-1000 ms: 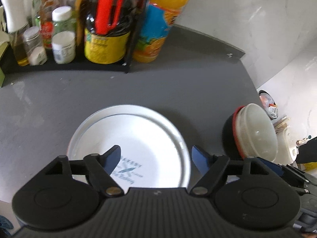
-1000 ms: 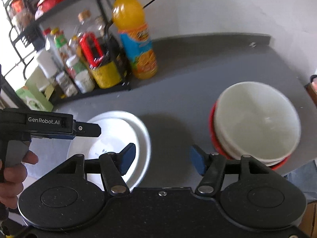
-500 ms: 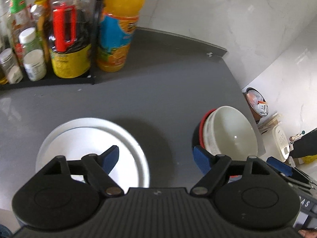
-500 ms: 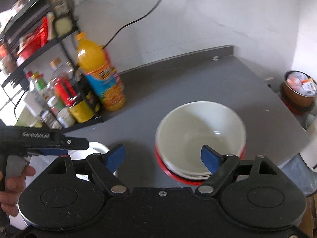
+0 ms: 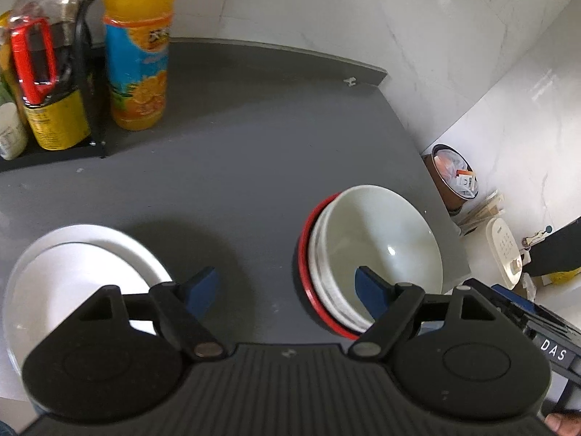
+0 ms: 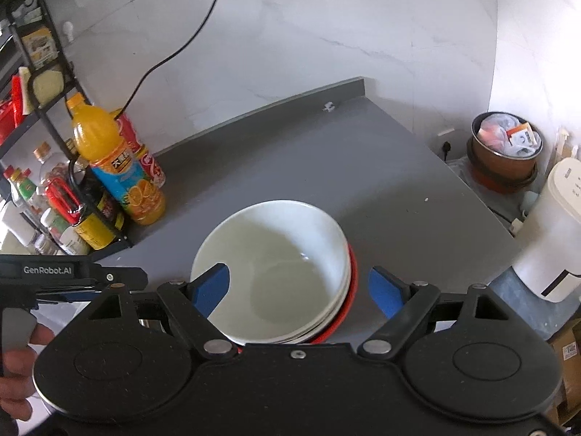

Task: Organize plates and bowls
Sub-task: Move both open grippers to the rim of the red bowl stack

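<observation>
We see a white bowl nested over a red bowl on the dark grey countertop, white plates, an orange juice bottle with a blue, orange-printed label, and blue fingertips on black grippers.

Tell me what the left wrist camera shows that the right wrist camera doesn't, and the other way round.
Only the left wrist view shows the stacked white round plates on the grey countertop, beside the open left gripper.

Only the right wrist view shows the black cable on the marble wall, the white appliance on the floor and the open right gripper.

Both show the white bowls nested in a red-rimmed bowl, the orange juice bottle and the brown waste bin.
</observation>
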Demonstrator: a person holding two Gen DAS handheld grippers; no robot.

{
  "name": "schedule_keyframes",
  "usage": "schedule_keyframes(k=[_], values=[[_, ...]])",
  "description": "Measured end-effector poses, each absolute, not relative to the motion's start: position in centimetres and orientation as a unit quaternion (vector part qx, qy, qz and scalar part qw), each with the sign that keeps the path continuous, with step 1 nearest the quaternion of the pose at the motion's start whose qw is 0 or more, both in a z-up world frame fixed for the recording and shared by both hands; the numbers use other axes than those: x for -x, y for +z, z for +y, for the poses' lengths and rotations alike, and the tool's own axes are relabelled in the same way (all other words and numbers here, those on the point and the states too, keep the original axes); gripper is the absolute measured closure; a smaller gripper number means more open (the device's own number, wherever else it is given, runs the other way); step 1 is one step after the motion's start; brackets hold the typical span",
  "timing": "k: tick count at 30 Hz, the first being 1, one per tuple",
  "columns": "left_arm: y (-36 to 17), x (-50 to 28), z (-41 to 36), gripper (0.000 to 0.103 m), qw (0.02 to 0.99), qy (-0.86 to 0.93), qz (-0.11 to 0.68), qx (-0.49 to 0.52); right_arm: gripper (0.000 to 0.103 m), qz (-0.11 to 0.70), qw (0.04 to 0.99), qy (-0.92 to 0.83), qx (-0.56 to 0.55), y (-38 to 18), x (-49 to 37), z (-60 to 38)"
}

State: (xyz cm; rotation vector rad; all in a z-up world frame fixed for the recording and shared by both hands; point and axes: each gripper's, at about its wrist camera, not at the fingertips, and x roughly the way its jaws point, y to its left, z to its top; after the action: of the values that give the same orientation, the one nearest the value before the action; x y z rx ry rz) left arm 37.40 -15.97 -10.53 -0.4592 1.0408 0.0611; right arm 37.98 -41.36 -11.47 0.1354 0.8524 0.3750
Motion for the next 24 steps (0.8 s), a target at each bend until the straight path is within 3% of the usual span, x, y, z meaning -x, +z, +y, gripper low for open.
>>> schedule_keyframes(k=[21,24], values=[[-15.6,-43.0,-20.0,0.025,0.807,0.062,0.537,0.237,0.028,0.485,0.844,0.216,-0.07,-16.4,-45.1,-43.5],[-16.1,-43.4,-20.5,0.027,0.805,0.068,0.539,0.239,0.038,0.498,0.835,0.224,-0.069,-17.0,-46.1,-43.7]])
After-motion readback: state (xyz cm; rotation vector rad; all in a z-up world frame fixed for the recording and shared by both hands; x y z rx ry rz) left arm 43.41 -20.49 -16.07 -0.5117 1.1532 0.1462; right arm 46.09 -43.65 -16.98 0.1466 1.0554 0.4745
